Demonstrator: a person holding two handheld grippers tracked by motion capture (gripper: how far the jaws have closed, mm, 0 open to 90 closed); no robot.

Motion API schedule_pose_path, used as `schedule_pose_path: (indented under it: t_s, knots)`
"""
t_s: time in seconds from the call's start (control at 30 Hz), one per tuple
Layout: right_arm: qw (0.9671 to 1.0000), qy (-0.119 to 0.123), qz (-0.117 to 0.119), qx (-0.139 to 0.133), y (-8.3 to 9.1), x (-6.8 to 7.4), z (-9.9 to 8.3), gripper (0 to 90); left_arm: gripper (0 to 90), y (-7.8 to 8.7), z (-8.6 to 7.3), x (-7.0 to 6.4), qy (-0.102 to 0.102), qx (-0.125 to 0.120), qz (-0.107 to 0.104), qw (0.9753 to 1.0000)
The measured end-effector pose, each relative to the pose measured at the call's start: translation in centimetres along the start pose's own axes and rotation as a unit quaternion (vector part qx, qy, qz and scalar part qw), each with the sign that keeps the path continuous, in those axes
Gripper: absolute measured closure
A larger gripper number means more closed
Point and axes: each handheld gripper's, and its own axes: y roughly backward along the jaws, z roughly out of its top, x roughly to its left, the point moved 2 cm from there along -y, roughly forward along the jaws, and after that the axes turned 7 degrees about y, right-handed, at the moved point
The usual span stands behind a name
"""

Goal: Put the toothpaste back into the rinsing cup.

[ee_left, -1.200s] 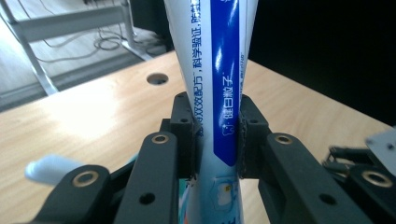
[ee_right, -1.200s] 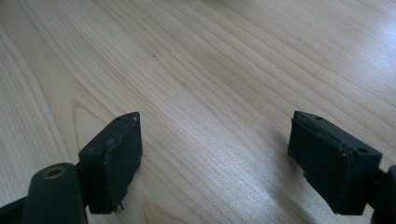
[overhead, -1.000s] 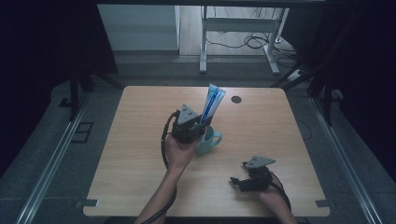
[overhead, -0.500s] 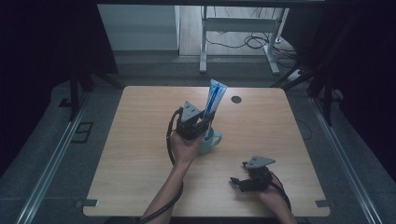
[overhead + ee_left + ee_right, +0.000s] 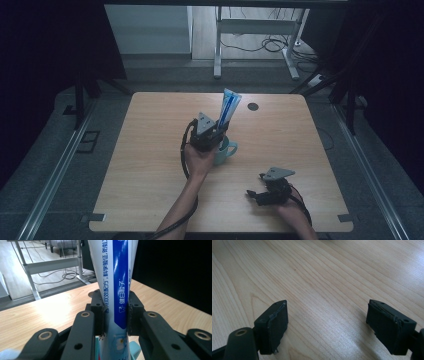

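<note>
Dark curtains (image 5: 55,45) are flanking a wooden table (image 5: 150,175); cables (image 5: 260,45) are lying beyond on a grey floor (image 5: 160,70).

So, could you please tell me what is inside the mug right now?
A toothpaste tube stands in the mug, clamped by the left hand-held gripper. The tube's lower end and the mug's interior are hidden behind that gripper.

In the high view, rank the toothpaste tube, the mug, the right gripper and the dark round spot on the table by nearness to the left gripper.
1. Toothpaste tube, clamped in the left gripper.
2. Mug, just below it.
3. Dark round spot, far edge.
4. Right gripper, near right.
</note>
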Motion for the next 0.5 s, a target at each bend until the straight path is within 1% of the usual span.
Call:
schedule_pose_path:
  t_s: [0.2,0.43,0.5]
  knots:
    - [1.0,0.0,0.0,0.0,0.0,0.0,0.0,17.4,72.7,-0.4,-0.9,-0.1,-0.007,0.007,0.006,0.9999]
    - [1.0,0.001,0.0,0.0,0.0,0.0,0.0,17.4,72.5,-0.9,-1.7,-0.3,-0.016,0.022,0.013,0.9995]
    - [1.0,0.0,0.0,0.0,0.0,0.0,0.0,17.4,72.5,-1.0,-1.9,-0.3,-0.016,0.025,0.014,0.9994]
